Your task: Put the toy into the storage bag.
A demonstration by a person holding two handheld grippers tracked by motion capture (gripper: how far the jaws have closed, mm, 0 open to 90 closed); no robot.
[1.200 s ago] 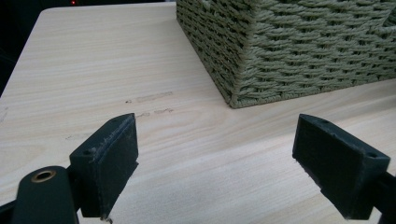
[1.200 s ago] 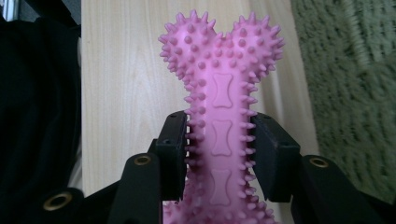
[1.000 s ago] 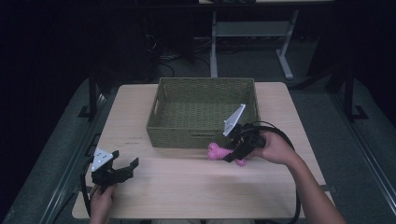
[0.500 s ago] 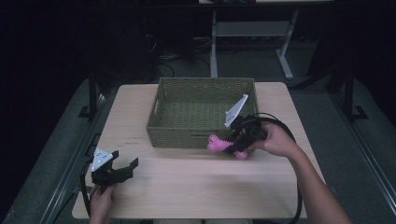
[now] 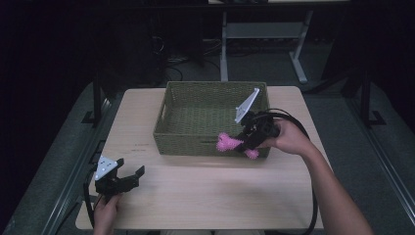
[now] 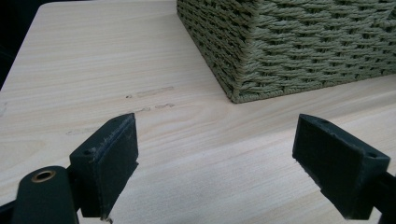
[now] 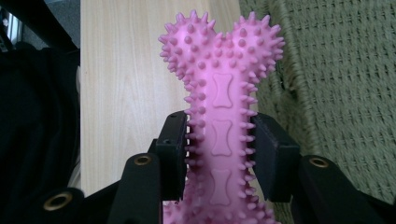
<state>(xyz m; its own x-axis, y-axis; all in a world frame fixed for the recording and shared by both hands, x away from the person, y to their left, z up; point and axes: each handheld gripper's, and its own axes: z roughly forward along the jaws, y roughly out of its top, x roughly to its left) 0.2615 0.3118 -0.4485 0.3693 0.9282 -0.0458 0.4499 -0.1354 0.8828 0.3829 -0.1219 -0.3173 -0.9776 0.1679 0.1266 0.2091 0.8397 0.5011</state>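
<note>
My right gripper [image 5: 243,142] is clamped on a pink toy [image 5: 230,143]. The toy is shaped like a bone. In the right gripper view the toy [image 7: 221,98] stands up between the two black jaws, which press on its middle from both sides. It has a fat forked end on top, like two round bumps. Little soft spikes cover it all over. Down its flat middle I see small bone shapes pressed into it, one above the other.

From the high view, the toy sits at the front right part of the basket [image 5: 186,112], right by its front wall. One end pokes out left of the gripper and the other end shows below it. I cannot tell if the toy touches the basket. The basket is green and woven, and it sits on the far half of the light wood counter [image 5: 205,196].

My left gripper [image 5: 126,180] is low at the front left of the counter, well apart from the basket. Its jaws are spread wide with nothing between them. In the left gripper view I see the counter [image 6: 93,70] and a corner of the basket [image 6: 289,46] ahead.
</note>
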